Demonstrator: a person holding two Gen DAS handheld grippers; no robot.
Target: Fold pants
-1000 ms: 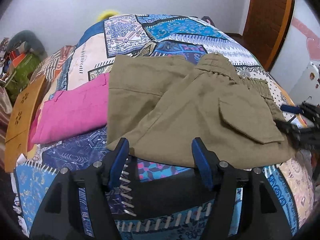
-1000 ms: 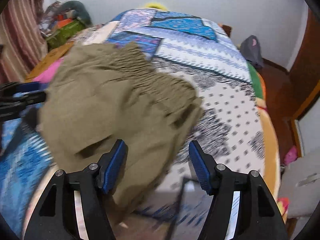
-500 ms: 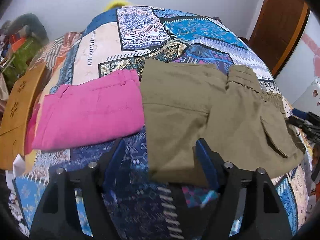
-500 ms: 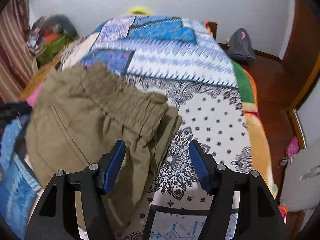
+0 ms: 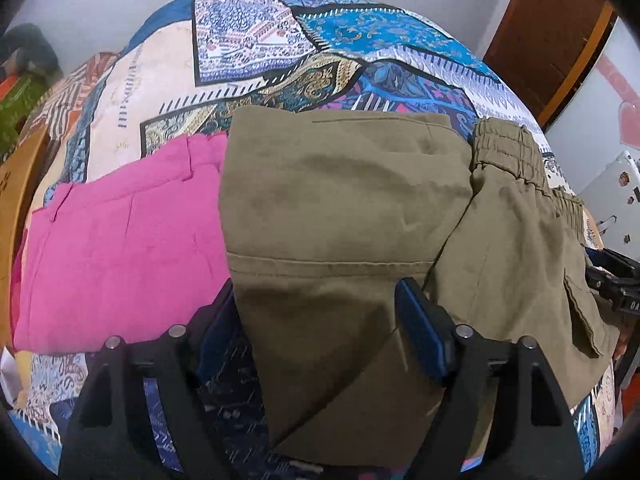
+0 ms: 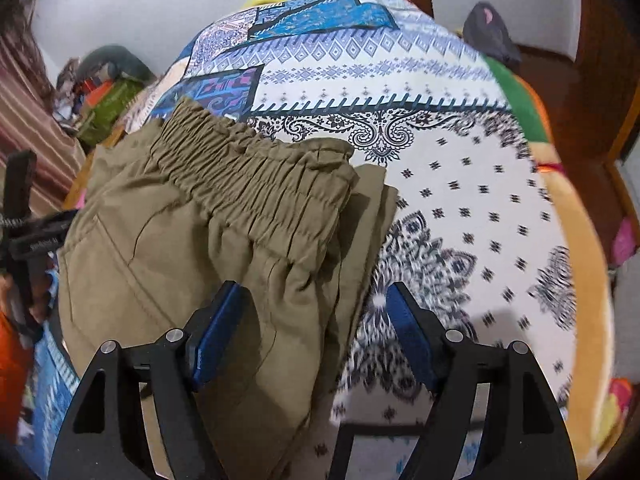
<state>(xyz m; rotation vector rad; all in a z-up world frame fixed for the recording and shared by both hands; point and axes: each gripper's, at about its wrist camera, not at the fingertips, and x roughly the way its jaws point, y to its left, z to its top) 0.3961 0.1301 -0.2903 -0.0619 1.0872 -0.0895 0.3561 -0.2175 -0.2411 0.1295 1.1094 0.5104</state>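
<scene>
Olive-green pants [image 5: 344, 208] lie folded on the patterned bedspread [image 5: 256, 40], with the elastic waistband [image 5: 508, 152] at the right. My left gripper [image 5: 320, 332] is open, its jaws straddling the near folded edge of the pants. In the right wrist view the pants [image 6: 192, 232] fill the left half, waistband [image 6: 260, 184] running across. My right gripper [image 6: 312, 332] is open, with the waist end of the pants lying between its jaws. The right gripper also shows at the left wrist view's right edge [image 5: 616, 284].
Folded pink pants [image 5: 116, 248] lie just left of the olive pair. A wooden board [image 5: 16, 200] stands at the bed's left side. A brown door [image 5: 556, 24] is at the back right. Clutter [image 6: 108, 92] sits by the far left wall.
Both grippers have moved forward and lower onto the olive pants. The cloth now lies between each pair of open jaws. The pants have stayed in place.
</scene>
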